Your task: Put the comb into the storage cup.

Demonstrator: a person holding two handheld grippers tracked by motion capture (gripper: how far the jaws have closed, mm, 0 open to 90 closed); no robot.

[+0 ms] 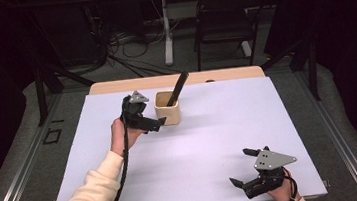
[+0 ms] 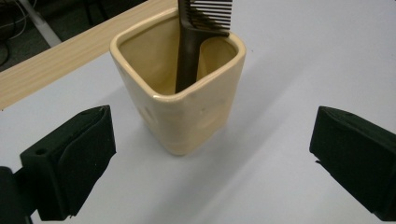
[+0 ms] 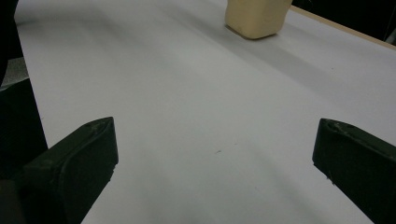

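- The comb (image 2: pixel 191 42) is standing handle-down in the cream cup (image 2: pixel 180 100), leaning on the rim with its teeth sticking out the top. It looks like stiff, light plastic, so it shouldn't flex on you, but it's smooth and thin and will probably twist if you pinch it off-center. I'd grab the spine just above the rim, not the teeth.
- The cup looks like glazed ceramic: heavy-ish, slick, chips if it tips. It sits toward the far edge of the white sheet (image 1: pixel 196 149) covering the table. Squeeze flat wall to flat wall if you move it.
- Your left gripper (image 1: pixel 155 125) is just beside the cup, jaws spread wide, touching nothing.
- Your right gripper (image 1: pixel 243 168) is well apart near the front edge, jaws also wide apart and empty.
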